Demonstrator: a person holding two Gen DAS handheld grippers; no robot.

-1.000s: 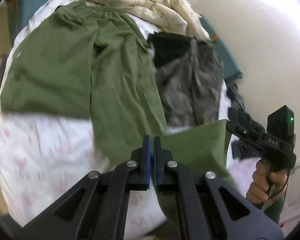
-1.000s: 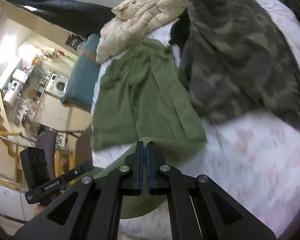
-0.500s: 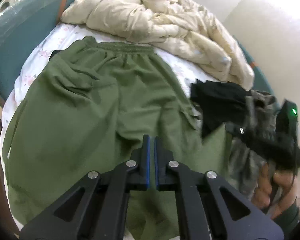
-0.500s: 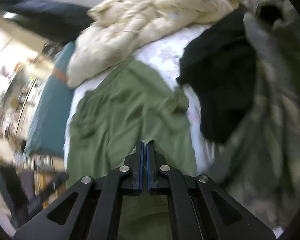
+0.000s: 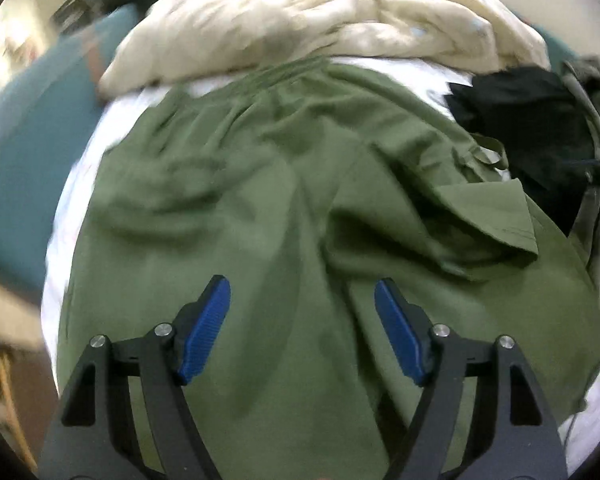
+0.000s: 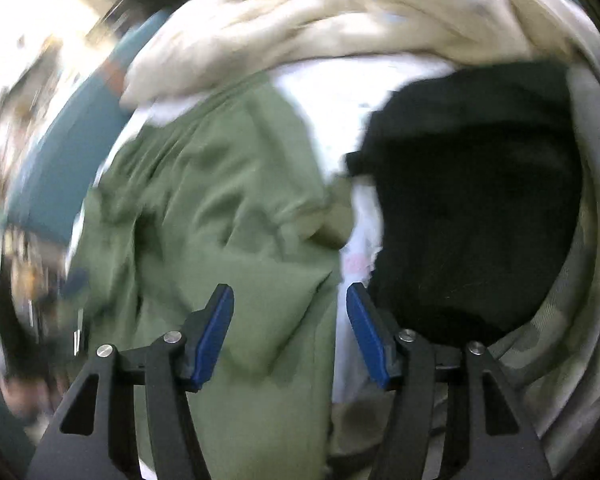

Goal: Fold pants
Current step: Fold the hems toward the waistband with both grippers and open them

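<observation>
The olive green pants point(image 5: 260, 208) lie on the bed, waistband at the far end by the duvet. A leg is folded up over the body, and its hem corner point(image 5: 504, 216) lies on the right side. My left gripper point(image 5: 302, 300) is open and empty just above the folded fabric. In the right wrist view the pants point(image 6: 228, 216) fill the left half. My right gripper point(image 6: 290, 304) is open and empty over the pants' right edge. Both views are blurred.
A cream duvet point(image 5: 320, 20) is heaped at the far end of the bed. A black garment point(image 6: 472, 200) and a camouflage garment point(image 6: 572, 344) lie right of the pants. The white floral sheet point(image 6: 340, 96) shows between them. A teal bed edge point(image 5: 24, 140) runs along the left.
Both grippers carried the leg hem up over the pants toward the waistband, then opened and let it go. The hem now lies on the pants.
</observation>
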